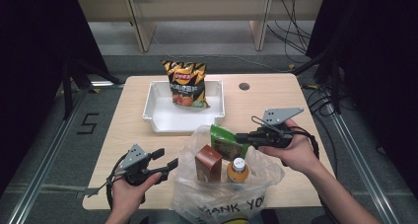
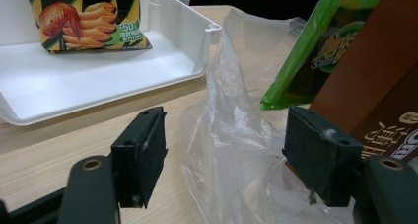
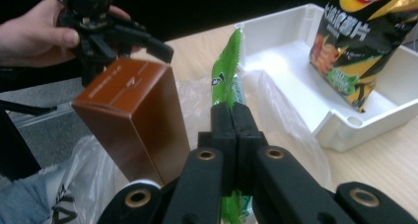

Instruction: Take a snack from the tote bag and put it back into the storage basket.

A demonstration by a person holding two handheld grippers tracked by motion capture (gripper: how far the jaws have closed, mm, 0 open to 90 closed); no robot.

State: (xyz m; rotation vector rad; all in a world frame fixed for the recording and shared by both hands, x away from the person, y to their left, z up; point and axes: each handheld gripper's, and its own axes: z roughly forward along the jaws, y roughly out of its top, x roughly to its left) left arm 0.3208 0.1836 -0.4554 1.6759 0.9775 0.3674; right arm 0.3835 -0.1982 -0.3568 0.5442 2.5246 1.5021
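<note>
A pale wooden table [image 1: 276,98] stands in a dark room. The right gripper [image 3: 231,118] is clenched on a green snack packet [image 1: 223,137] above the "THANK YOU" plastic bag [image 1: 224,204]; the left gripper [image 2: 224,155] gapes beside it

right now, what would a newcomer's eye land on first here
Probably the green snack packet, pinched edge-on in the right gripper above the clear plastic bag at the table's near edge. Next, the black-and-orange chip bag standing in the white tray behind, and the brown box in the bag.
</note>
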